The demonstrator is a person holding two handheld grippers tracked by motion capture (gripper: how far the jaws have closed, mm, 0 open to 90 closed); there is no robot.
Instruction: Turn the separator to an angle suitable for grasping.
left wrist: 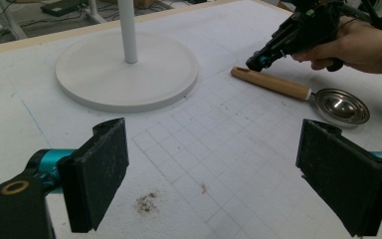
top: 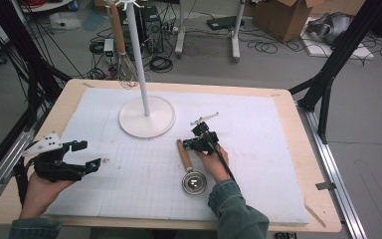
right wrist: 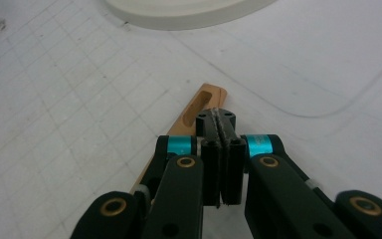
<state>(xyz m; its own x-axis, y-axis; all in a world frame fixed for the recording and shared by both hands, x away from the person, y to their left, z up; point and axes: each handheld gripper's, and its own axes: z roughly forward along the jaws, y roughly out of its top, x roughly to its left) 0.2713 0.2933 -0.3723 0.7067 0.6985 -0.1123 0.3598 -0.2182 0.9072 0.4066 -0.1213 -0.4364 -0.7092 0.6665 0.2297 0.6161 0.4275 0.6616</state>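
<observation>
Left gripper sits at the near-left of the mat, jaws wide apart, nothing between them. Right gripper has jaws pressed together, empty, tips just above the ladle's wooden handle end. Ladle lies flat on the mat, bowl toward the person, near the white stand base.

Wooden table, white gridded foam sheet covering most of top. On sheet: round white stand base with upright pole, steel ladle with wooden handle lying flat just beside base. Small dirt speck near front.
</observation>
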